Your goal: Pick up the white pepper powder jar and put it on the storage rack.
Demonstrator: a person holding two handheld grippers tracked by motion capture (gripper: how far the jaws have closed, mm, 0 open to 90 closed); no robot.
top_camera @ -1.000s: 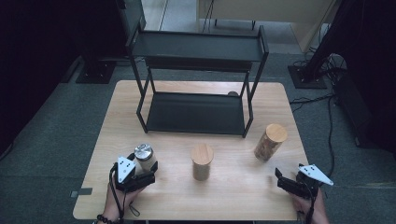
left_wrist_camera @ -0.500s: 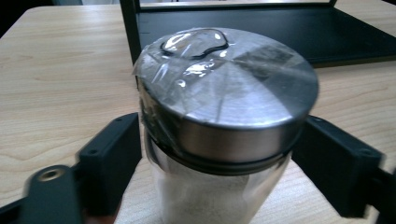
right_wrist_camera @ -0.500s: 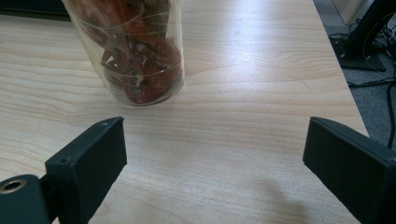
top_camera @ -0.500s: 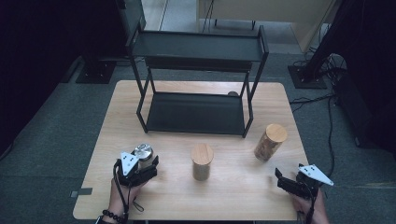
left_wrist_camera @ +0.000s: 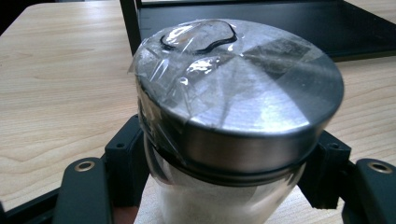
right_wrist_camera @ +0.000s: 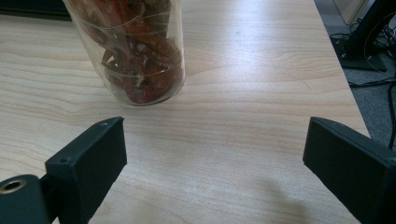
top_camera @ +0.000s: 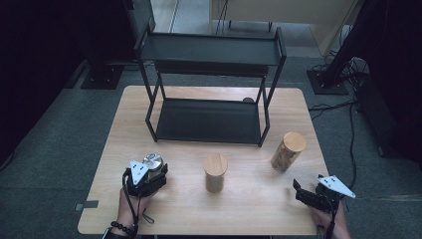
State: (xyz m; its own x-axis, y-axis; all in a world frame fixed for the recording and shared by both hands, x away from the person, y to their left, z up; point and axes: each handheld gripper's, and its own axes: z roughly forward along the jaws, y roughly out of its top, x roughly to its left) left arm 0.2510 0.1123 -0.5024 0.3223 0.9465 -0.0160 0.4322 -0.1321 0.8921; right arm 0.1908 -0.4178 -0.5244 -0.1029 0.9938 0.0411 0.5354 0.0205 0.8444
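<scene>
While left gripper (left_wrist_camera: 224,186) clamps metal-lidded jar (left_wrist_camera: 233,112) | right gripper (right_wrist_camera: 215,163) spread wide

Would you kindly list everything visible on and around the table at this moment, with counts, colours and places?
Table: one, light wood, centre of the high view.
Shelf rack: one, black, two tiers, standing on the table's far half.
Metal-lidded jar: one, clear glass with a silver lid under clear film, near left, between the left gripper's jaws.
Wooden-lidded jar: one, tan, near centre of the table.
Jar of red dried contents: one, clear glass with a wooden lid, on the right, tilted in the high view.
Cables: several, black, on the grey floor to the right.
Left gripper: one, black, around the metal-lidded jar.
Right gripper: one, black, jaws wide apart, holding nothing, near right.
</scene>
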